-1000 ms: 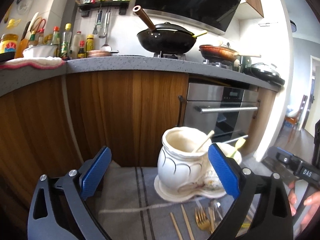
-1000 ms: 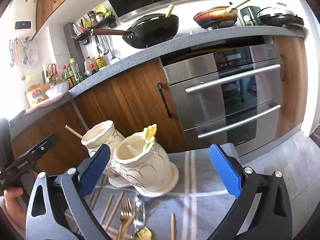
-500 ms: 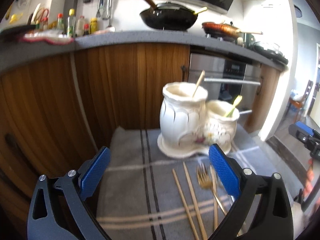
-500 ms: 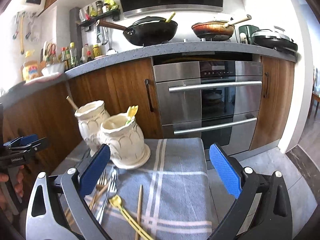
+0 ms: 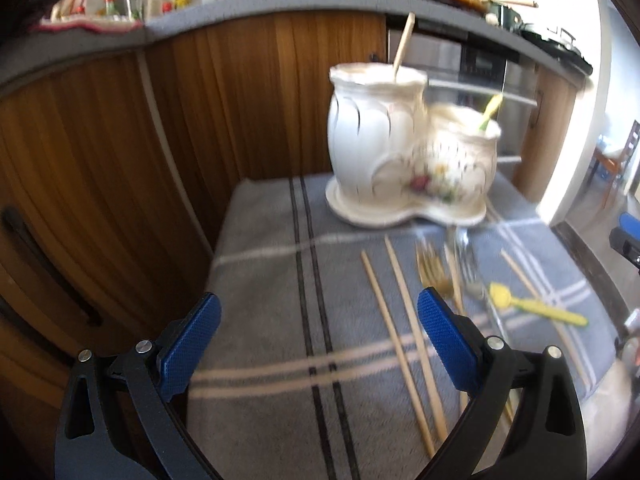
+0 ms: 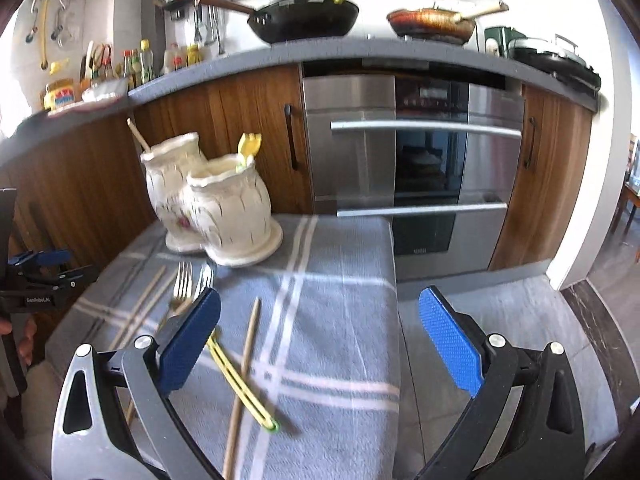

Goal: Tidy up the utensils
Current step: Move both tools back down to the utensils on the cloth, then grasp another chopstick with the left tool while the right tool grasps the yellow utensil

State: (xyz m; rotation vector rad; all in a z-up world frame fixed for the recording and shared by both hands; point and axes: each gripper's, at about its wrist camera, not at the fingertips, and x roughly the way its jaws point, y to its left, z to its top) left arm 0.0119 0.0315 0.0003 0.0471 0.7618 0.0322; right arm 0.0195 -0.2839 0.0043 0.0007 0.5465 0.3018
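A cream double-pot utensil holder [image 5: 404, 168] stands at the far side of a grey striped cloth [image 5: 280, 280]; it also shows in the right wrist view [image 6: 216, 204]. One pot holds a wooden chopstick [image 5: 402, 46], the other a yellow utensil [image 6: 248, 146]. Loose chopsticks [image 5: 400, 320], a gold fork [image 5: 434, 272], a silver fork [image 5: 466, 256] and a yellow spoon [image 5: 536, 308] lie on the cloth. My left gripper [image 5: 320, 344] is open and empty above the cloth's near left. My right gripper [image 6: 320, 344] is open and empty above the cloth's right edge, over a chopstick [image 6: 244, 372].
Wooden cabinet doors [image 5: 120, 160] and a steel oven [image 6: 420, 160] stand behind the cloth. A grey counter [image 6: 360, 50] above carries a black wok [image 6: 304, 20], pans and bottles. The cloth ends at its right edge [image 6: 394, 320], with floor beyond.
Both grippers have pulled back and risen from the holder, so more of the cloth and the loose utensils shows. Both stay open and empty.
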